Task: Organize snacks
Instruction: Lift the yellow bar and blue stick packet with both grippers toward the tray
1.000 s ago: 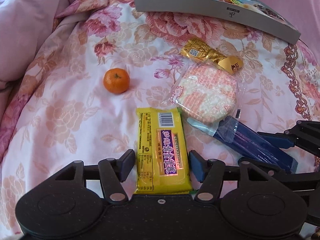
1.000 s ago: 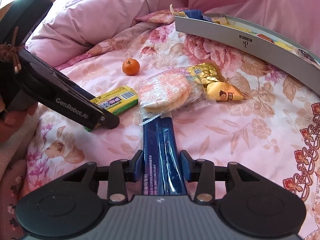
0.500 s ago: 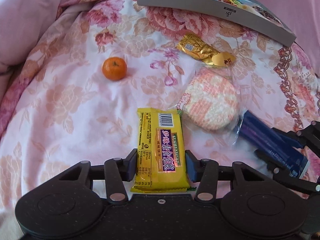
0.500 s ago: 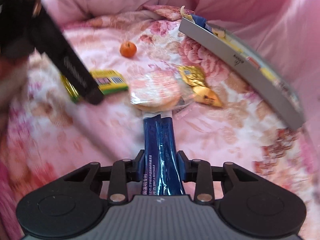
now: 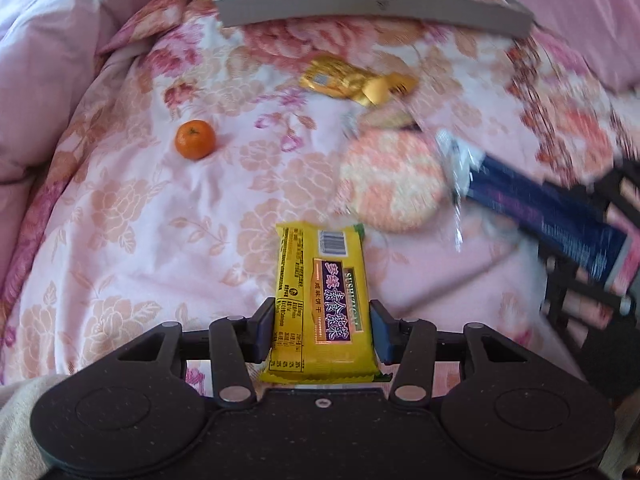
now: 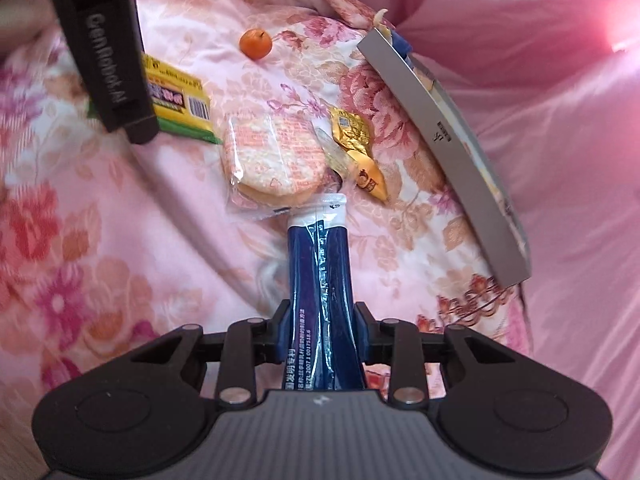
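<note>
**Floral bed, pink bedding all round**

A bed [image 5: 132, 240] covered in a pale pink quilt [image 6: 100, 240] printed with peach and red flowers fills both views. Plain pink bedding [image 6: 540, 60] bunches at the upper right; daylight brightens the upper left.

Left wrist view: right side smeared by motion. The right gripper [image 5: 600, 280] there is a dark blur, its fingers indistinct, partly cut by the frame edge. Print on the blue packet [image 5: 548, 216] unreadable. The round cracker pack [image 5: 394, 184] has soft outlines; a second biscuit behind it is barely separable. Far end of the grey tray [image 5: 372, 8] cut off at the top edge; its contents show only as coloured scraps.

Right wrist view: the left gripper [image 6: 132, 128] covers much of the yellow biscuit packet [image 6: 180, 100], and its upper part runs out of frame. Near end of the blue packet hidden under the camera housing. Left bedspread [image 6: 80, 240] blurred.
</note>
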Available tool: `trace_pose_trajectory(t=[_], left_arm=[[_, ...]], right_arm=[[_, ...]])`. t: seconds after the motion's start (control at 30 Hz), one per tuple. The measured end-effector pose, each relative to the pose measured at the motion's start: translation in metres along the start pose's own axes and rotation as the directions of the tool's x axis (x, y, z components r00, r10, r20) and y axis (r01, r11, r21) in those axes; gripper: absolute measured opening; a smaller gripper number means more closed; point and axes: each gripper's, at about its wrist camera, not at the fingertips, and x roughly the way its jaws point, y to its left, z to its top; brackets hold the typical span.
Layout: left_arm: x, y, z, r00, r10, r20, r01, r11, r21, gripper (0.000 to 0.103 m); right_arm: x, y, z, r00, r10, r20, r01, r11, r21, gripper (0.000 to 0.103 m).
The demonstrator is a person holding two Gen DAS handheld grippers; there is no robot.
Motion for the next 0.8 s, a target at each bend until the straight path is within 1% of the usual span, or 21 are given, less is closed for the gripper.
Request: trace_pose_trajectory(t=[0.1,0.2,0.23,0.37,0.4,0.43,0.57,0.8], left_arm=[[0.003,0.000,-0.001,1.000,-0.007,0.000,0.007,1.000,0.015,0.050],[0.006,0.007,0.002,0.999,-0.038,0.005,0.038,0.999,-0.010,0.054],[0.009,0.008,0.003,0.999,-0.040,0.003,0.040,0.999,-0.013,0.056],[0.017,0.006,0.007,0.999,-0.042,0.005,0.042,0.999,0.005,0.058],[0.017,0.004,0.007,0.999,-0.042,0.008,0.041,0.999,0.012,0.056],[0.016,0.005,0.007,0.999,-0.042,0.012,0.042,0.999,0.014,0.051],[0.013,0.011,0.008,0.998,-0.057,0.012,0.057,0.998,-0.034,0.050],[-0.002,0.018,0.002,0.996,-0.084,0.019,0.086,0.990,-0.116,0.050]], right_arm=[[0.002,0.003,-0.001,1.000,-0.014,-0.002,0.014,1.000,-0.013,0.034],[0.001,0.003,0.000,1.000,-0.027,0.002,0.028,0.999,-0.016,0.034],[0.002,0.003,0.000,1.000,-0.031,0.000,0.031,0.999,-0.015,0.034],[0.006,0.001,-0.001,0.999,-0.042,-0.005,0.042,0.999,-0.003,0.034],[0.006,0.001,-0.002,0.999,-0.045,-0.005,0.045,0.999,-0.001,0.034],[0.006,0.000,-0.002,0.999,-0.048,-0.005,0.048,0.999,0.002,0.034],[0.008,-0.004,-0.003,0.998,-0.066,-0.005,0.066,0.998,0.018,0.034],[0.008,-0.012,-0.005,0.991,-0.135,0.010,0.135,0.991,0.020,0.033]])
